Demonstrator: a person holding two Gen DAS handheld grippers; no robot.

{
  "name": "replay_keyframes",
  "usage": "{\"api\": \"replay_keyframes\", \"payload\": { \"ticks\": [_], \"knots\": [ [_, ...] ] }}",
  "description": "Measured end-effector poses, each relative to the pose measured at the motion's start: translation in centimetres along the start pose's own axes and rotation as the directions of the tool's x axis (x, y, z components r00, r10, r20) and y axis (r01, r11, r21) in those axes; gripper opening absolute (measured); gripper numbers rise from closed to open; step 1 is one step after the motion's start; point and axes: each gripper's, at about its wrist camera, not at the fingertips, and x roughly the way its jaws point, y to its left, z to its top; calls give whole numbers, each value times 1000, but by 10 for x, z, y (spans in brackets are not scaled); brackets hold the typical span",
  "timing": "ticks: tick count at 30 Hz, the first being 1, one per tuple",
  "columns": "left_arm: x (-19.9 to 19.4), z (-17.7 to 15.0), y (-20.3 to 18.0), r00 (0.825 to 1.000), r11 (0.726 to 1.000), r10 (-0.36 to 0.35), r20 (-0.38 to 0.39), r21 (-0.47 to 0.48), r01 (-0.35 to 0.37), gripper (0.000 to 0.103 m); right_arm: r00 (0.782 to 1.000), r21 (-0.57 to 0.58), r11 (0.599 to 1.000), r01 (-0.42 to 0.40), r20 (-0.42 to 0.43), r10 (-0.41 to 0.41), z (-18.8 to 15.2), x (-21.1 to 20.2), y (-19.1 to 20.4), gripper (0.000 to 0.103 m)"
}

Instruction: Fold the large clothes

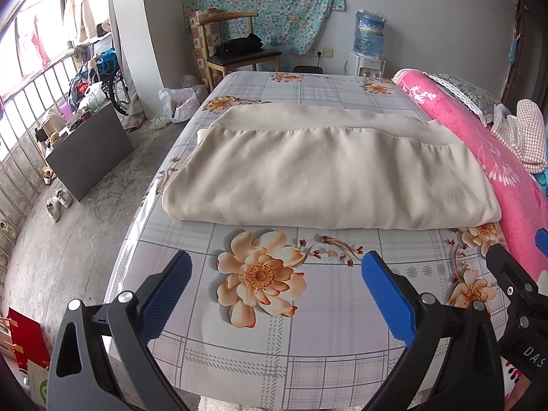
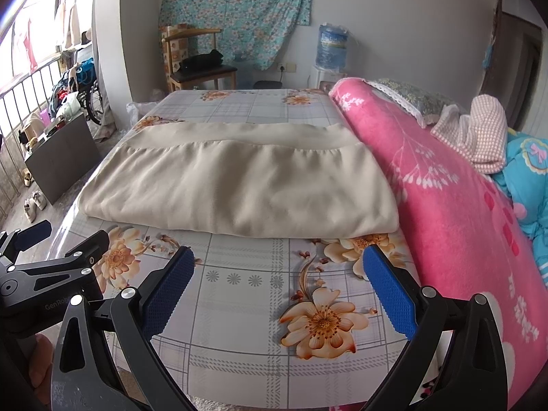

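Two grippers are being held low over the near end of the bed (image 1: 342,342), side by side and apart from the garment (image 1: 328,178). On the left, the left gripper (image 1: 275,294) is being kept wide open, with nothing between its blue pads (image 1: 164,301). In the middle, the beige garment is lying folded flat across the floral sheet, just beyond both tools. On the right, the right gripper (image 2: 278,291) is likewise being held wide open and empty, beside the pink blanket (image 2: 445,205).
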Motion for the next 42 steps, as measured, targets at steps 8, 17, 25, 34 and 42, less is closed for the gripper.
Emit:
{"api": "replay_keyframes", "payload": {
  "ticks": [8,17,25,34,42],
  "knots": [
    [0,0,-1,1000,1000,0,0,-1,0,98,1000,0,1000,-1,1,1,0,0,-1,95],
    [0,0,-1,1000,1000,1,-1,-3,-1,98,1000,-2,1000,-3,-1,3,0,0,-1,95],
    [-1,1,0,1000,1000,1,0,-3,-1,98,1000,0,1000,-3,0,3,1,0,0,95],
    [-1,0,0,1000,1000,2,1,-3,-2,98,1000,2,1000,-4,-1,4,1,-1,1,95],
    [-1,1,1,1000,1000,2,1,-2,-2,98,1000,4,1000,-4,-2,4,1,0,1,95]
  ]
}}
